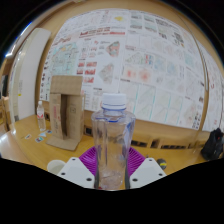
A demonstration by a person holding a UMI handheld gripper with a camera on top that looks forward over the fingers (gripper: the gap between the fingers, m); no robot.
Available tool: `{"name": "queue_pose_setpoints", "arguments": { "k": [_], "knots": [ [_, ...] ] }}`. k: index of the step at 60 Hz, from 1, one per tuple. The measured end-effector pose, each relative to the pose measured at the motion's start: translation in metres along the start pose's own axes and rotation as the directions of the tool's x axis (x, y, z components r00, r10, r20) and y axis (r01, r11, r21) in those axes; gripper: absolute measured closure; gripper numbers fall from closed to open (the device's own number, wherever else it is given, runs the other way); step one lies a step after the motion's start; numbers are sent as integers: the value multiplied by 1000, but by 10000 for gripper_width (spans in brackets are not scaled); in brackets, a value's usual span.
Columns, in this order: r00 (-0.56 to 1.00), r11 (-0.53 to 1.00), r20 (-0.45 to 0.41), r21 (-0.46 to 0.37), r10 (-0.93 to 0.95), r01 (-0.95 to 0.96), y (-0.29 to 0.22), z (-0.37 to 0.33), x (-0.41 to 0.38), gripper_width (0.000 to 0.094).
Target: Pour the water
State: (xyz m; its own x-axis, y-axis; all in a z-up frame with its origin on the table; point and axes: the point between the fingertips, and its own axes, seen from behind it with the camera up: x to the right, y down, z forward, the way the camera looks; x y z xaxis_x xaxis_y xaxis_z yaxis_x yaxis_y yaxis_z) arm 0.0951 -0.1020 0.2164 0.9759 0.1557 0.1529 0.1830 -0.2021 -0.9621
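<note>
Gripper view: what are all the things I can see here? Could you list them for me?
Clear plastic water bottle with white cap: one, transparent, between the fingers.
Brown cardboard box: one, brown, on the table beyond the bottle.
Small clear bottle: one, transparent, beside the box.
Wooden table: one, light brown, under everything.
Printed paper sheets: many, white with colour, covering the wall.
Dark object: one, black, at the table's far edge.
Gripper: one, white fingers, purple pads, shut on the bottle.
</note>
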Motion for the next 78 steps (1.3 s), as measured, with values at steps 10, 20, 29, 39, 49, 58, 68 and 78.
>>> {"name": "queue_pose_setpoints", "arguments": {
  "k": [10, 20, 29, 39, 49, 58, 68, 78],
  "knots": [
    [996, 994, 23, -71, 83, -81, 69, 22, -21, 597],
    [990, 984, 11, -113, 138, -136, 114, 32, -28, 588],
    [988, 987, -15, -52, 155, -155, 110, 31, -23, 552],
    [987, 984, -45, -91, 152, -155, 113, 31, -21, 400],
    [985, 969, -110, -193, 136, -155, 119, 6, -15, 92],
    [980, 966, -154, -209, 123, -154, 97, -51, -22, 80],
    [975, 960, -188, -230, 120, -163, 76, -140, -47, 85],
    [970, 960, -217, -234, 106, -157, 65, -225, -77, 86]
  ]
}}
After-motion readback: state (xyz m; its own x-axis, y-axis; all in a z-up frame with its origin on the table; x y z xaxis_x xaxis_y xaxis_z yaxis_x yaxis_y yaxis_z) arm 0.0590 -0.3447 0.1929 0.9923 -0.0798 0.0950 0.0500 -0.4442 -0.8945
